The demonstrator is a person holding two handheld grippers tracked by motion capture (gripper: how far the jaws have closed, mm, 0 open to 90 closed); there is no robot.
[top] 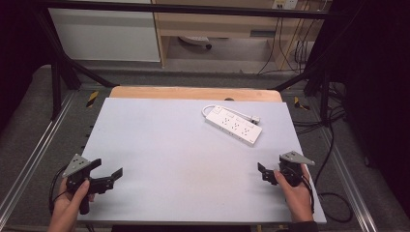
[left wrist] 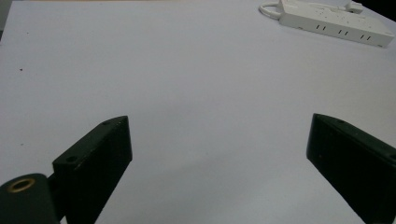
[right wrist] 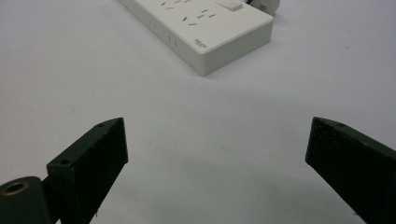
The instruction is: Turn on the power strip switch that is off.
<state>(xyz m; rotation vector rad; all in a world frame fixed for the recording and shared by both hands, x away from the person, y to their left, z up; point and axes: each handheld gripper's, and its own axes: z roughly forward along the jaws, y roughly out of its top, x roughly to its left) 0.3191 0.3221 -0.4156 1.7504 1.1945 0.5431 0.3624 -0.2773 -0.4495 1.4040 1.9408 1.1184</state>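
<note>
A white power strip with its short white cable lies flat on the pale tabletop, right of centre toward the back. My left gripper is held in a hand near the front left corner, open, nothing between its jaws. My right gripper is held near the front right edge, open and holding nothing, a short way in front of the strip. The left gripper view looks past the open left gripper to the power strip far off at top right. Beyond the open right gripper, the power strip lies close ahead.
A wooden edge shows behind the pale board. Black frame bars stand around the table. Cables trail on the floor at the right. A shelf unit stands beyond the table.
</note>
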